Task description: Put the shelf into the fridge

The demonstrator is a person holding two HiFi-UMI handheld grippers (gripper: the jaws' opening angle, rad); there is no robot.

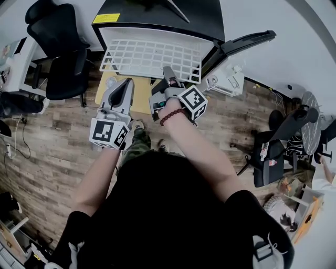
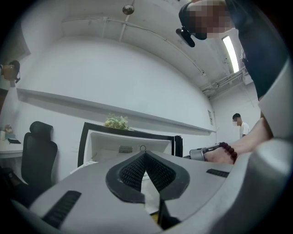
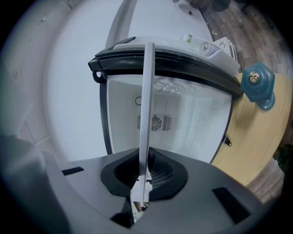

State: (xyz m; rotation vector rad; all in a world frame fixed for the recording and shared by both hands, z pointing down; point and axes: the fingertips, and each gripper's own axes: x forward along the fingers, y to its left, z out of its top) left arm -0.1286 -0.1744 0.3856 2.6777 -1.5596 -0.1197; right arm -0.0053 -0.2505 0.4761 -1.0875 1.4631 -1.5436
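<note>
One shelf (image 1: 152, 58) (right tool (image 3: 143, 171) pinching); left tool (image 2: 145, 160) seemingly shut.

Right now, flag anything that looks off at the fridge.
Nothing looks spilled or broken. The shelf is not seated yet. It hangs at the mouth of the open fridge, held only at its front edge by the right gripper. The left gripper is shut and off it.

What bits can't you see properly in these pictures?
- Head view: inside the fridge, hidden by its top and the shelf.
- Right gripper view: the shelf's grid; it shows edge-on only.
- Left gripper view: the fridge's lower part, behind the left gripper.
- Left gripper view: the far person, too small.
</note>
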